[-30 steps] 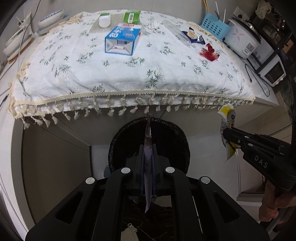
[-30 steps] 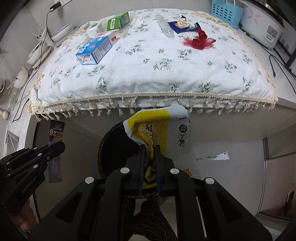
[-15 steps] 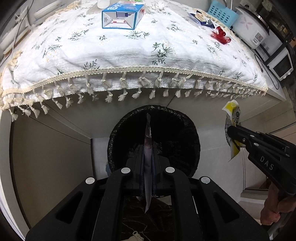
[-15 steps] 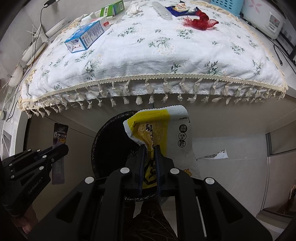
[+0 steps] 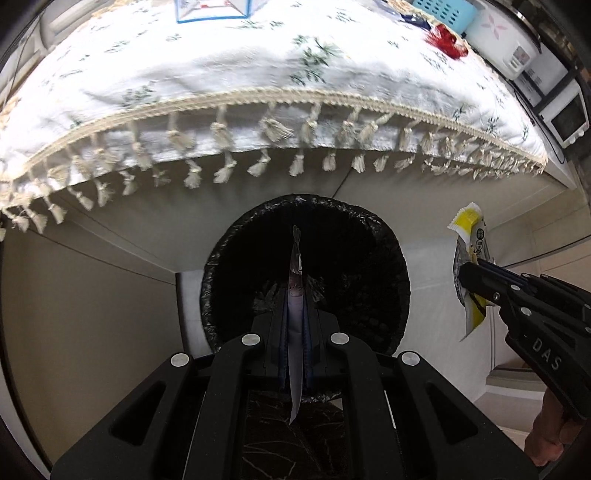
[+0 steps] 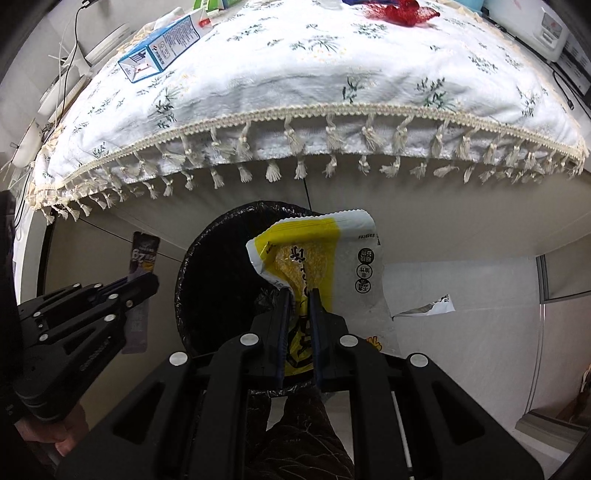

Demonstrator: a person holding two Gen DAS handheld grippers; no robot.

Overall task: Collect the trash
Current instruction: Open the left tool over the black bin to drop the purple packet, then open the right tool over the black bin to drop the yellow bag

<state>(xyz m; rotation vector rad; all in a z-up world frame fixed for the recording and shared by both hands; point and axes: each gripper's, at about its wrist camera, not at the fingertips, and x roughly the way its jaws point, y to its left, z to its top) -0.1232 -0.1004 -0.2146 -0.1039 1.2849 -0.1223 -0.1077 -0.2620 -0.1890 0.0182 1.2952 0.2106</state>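
- Black bin liner lines the round trash bin (image 5: 306, 221) that stands on the floor below the table's fringed edge.
- Left gripper (image 5: 295, 314) is clamped on a thin purple-grey wrapper (image 5: 295, 295), seen edge-on, which hangs over the bin's mouth.
- Right gripper (image 6: 297, 299) pinches a yellow-and-white snack wrapper (image 6: 317, 251) in front of the bin's right rim; in the left wrist view it hangs just right of the bin.
- White floral tablecloth (image 6: 295, 74) with tassels covers the table; a blue-and-white carton (image 6: 162, 48) lies on it on its side, and a red scrap (image 6: 402, 11) lies near the far edge.
- One torn white paper scrap (image 6: 424, 306) lies on the floor right of the bin.
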